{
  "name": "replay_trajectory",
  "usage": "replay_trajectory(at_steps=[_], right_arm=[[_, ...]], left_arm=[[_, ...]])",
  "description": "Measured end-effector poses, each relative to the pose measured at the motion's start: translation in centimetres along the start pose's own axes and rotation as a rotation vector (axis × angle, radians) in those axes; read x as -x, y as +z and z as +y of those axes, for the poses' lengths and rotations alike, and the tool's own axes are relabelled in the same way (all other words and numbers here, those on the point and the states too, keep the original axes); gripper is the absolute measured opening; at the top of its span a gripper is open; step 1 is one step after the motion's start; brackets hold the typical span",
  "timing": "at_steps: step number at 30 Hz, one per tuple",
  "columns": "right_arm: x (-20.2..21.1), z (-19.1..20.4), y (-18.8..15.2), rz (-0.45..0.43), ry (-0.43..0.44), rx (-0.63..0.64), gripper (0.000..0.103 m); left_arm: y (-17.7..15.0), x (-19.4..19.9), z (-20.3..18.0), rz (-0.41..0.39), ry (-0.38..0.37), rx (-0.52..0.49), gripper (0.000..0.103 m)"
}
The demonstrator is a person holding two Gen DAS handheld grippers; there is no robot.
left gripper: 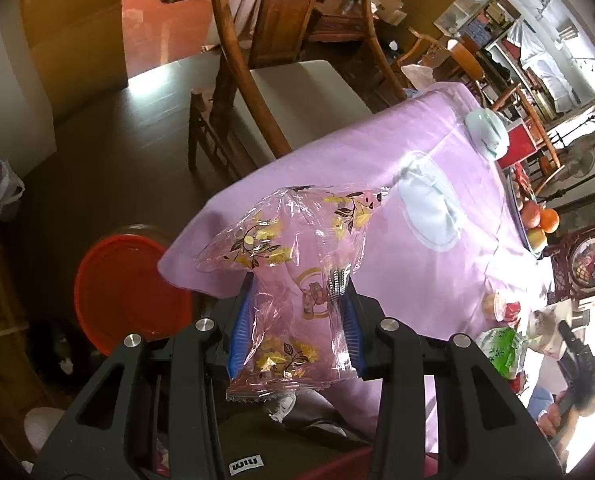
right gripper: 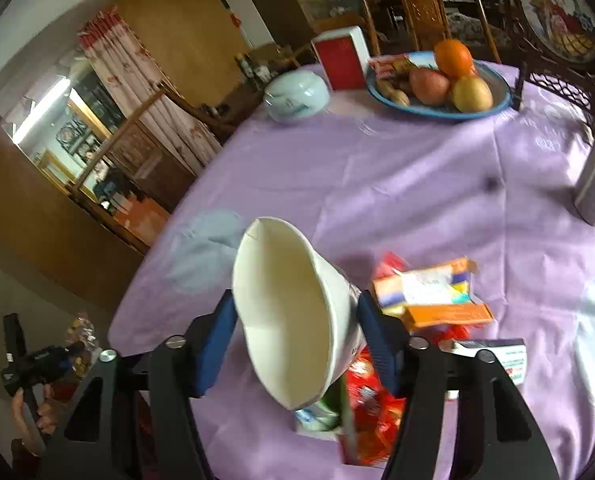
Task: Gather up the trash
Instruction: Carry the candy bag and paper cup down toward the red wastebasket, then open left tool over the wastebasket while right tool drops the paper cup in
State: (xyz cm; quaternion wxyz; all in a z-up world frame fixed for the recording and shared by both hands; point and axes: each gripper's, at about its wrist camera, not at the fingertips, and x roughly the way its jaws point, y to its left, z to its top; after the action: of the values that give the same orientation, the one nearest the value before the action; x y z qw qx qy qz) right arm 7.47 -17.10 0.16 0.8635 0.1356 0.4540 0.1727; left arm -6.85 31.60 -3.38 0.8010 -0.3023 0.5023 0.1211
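Purple worktop (right gripper: 417, 184) below, you are squeezing the wrapper (left gripper: 293, 280) in your left gripper (left gripper: 297, 312) and the paper cup (right gripper: 293, 312) in your right gripper (right gripper: 295, 336); keep them steady.

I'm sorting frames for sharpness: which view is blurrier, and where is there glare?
Right wrist view: motion blur smears the paper cup and red wrappers. Left wrist view: sharper, with glare on the clear wrapper and blown-out window light at lower right.

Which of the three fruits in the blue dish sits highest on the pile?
The orange. It sits at the back, above the reddish apple and the yellow fruit, which lie side by side in front, in the blue dish.
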Motion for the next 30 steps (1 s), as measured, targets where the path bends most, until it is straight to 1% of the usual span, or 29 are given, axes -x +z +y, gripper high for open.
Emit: replay_trajectory(at_steps=[5,8,12,16,17,18,19,21,23,25,26,30], right_arm=[[-0.9,3.5,0.6,-0.004,0.038,0.066,0.053],[-1.8,5.3,0.8,0.014,0.058,0.088,0.05],[-3.0,7.5,1.1,0.049,0.087,0.113,0.05],[-3.5,9.9,1.1,0.074,0.108,0.15,0.05],[-3.8,10.6,1.0,0.08,0.115,0.164,0.05],[-4.0,11.6,0.8,0.089,0.125,0.182,0.05],[-4.1,12.3,0.7,0.094,0.132,0.193,0.05],[-4.5,14.0,0.5,0.107,0.15,0.22,0.05],[-4.9,15.9,0.2,0.124,0.173,0.254,0.05],[-5.4,17.7,-0.2,0.144,0.197,0.29,0.05],[-5.7,18.6,-0.4,0.155,0.209,0.307,0.05],[-7.1,22.6,-1.6,0.212,0.262,0.387,0.05]], left_arm=[[0.3,-0.1,2.4,0.009,0.034,0.031,0.04],[-0.1,-0.4,5.4,0.026,0.066,0.082,0.04],[-1.1,-1.1,9.1,0.065,0.104,0.145,0.041],[-2.3,-2.4,12.5,0.106,0.159,0.189,0.044],[-2.4,-2.5,13.0,0.111,0.171,0.196,0.048],[-2.6,-2.9,13.8,0.118,0.187,0.212,0.051],[-2.8,-3.2,14.6,0.126,0.199,0.232,0.056],[-3.1,-3.3,16.0,0.132,0.205,0.271,0.063],[-3.3,-3.0,16.8,0.128,0.209,0.293,0.072],[-3.2,-2.2,17.3,0.104,0.228,0.296,0.078],[-3.1,-1.8,17.5,0.094,0.241,0.294,0.081],[-3.0,-0.3,18.1,0.058,0.282,0.29,0.084]])
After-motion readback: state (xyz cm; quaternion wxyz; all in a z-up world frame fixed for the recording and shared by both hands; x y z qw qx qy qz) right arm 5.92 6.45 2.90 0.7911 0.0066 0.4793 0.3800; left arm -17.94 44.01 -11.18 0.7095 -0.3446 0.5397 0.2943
